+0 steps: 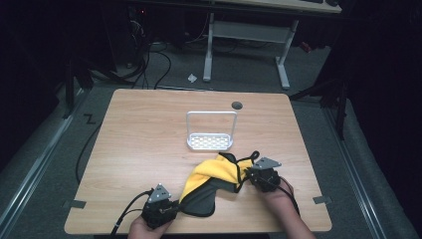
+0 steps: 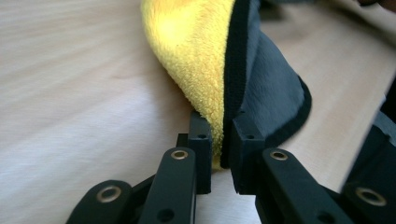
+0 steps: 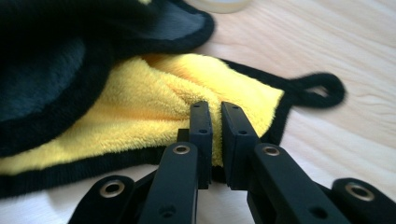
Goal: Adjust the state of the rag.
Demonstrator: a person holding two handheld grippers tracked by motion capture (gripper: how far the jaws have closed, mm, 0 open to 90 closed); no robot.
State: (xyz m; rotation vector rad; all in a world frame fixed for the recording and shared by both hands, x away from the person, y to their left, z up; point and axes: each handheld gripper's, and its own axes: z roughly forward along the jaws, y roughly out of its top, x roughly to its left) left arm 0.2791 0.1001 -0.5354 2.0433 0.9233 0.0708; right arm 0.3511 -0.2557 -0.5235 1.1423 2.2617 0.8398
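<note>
High view: a yellow-and-grey cloth is being stretched across the table's near edge, left to right, clamped by left gripper and right gripper.

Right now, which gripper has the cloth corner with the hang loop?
The right gripper: the black loop lies just beyond its fingers, at the cloth's far corner. The left gripper pinches the loopless near edge.

Dim room all round: grey carpet floor, cables trailing at the left, a white-legged desk standing beyond the wooden table.
</note>
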